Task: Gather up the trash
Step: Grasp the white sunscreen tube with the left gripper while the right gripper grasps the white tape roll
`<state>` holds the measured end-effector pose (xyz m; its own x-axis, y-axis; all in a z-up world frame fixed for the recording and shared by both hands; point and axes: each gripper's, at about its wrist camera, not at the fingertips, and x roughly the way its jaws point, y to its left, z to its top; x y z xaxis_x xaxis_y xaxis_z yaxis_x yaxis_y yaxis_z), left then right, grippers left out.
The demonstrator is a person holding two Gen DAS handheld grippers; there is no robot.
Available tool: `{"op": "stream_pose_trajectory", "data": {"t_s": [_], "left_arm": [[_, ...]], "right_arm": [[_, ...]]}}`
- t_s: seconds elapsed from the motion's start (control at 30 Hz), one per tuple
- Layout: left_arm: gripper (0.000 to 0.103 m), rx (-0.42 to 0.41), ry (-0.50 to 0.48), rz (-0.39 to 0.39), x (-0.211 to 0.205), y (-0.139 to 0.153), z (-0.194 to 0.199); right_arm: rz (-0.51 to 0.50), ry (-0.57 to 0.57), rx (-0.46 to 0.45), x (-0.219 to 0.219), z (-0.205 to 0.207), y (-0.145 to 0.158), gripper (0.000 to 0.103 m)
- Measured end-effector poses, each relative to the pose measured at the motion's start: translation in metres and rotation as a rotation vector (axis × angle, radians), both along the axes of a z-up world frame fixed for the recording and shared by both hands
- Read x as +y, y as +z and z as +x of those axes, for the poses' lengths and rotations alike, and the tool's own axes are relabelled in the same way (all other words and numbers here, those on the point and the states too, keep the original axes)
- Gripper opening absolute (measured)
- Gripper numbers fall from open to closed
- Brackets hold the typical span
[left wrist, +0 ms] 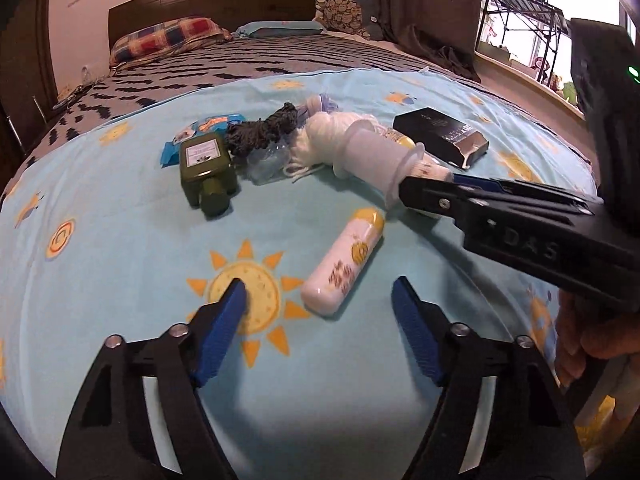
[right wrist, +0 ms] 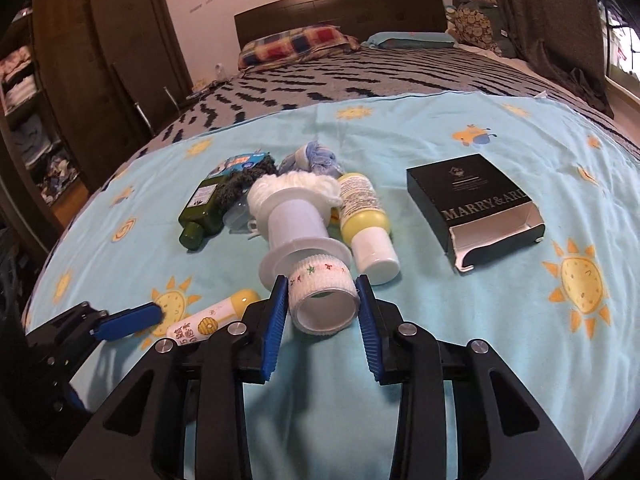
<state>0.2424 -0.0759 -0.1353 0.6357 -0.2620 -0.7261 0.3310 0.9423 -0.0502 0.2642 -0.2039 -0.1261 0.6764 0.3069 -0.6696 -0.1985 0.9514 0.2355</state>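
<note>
My right gripper (right wrist: 321,285) is shut on a white tape roll (right wrist: 320,276) with small coloured stars, its blue pads pressed on both sides. The roll butts against a white flanged spool (right wrist: 296,224). In the left wrist view my left gripper (left wrist: 319,282) stands open. The near end of a white tube with a yellow cap (left wrist: 344,260) lies between its fingertips, untouched. Behind lie a green bottle (left wrist: 206,168), a yellow bottle with a white cap (right wrist: 366,216), yarn bundles (left wrist: 264,128), a blue packet (left wrist: 200,128) and an open black box (right wrist: 472,204).
Everything lies on a light blue sun-print cloth (right wrist: 440,128) spread over a bed with a grey zigzag blanket (right wrist: 360,72) and pillows at the headboard. A dark wardrobe (right wrist: 100,60) stands left, curtains and a window rack (left wrist: 520,20) right. A hand (left wrist: 592,340) holds the right gripper's handle.
</note>
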Motion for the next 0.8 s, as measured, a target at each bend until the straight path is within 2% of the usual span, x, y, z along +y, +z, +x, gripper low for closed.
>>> {"op": "stream_pose_trajectory", "data": {"t_s": [0.17, 0.27, 0.53, 0.8], "left_arm": [[0.033, 0.006, -0.015, -0.022, -0.003, 0.0, 0.007], [0.027, -0.004, -0.023, -0.022, -0.004, 0.0, 0.001], [0.018, -0.016, 0.0, -0.051, 0.007, 0.003, -0.031], [0.018, -0.038, 0.006, -0.018, 0.019, 0.009, -0.089]], "right_arm": [[0.009, -0.021, -0.01, -0.011, -0.007, 0.003, 0.035], [0.028, -0.021, 0.002, -0.013, -0.012, 0.0, 0.035], [0.0, -0.016, -0.022, -0.009, -0.052, 0.003, 0.035], [-0.003, -0.002, -0.058, -0.004, -0.105, 0.015, 0.035]]}}
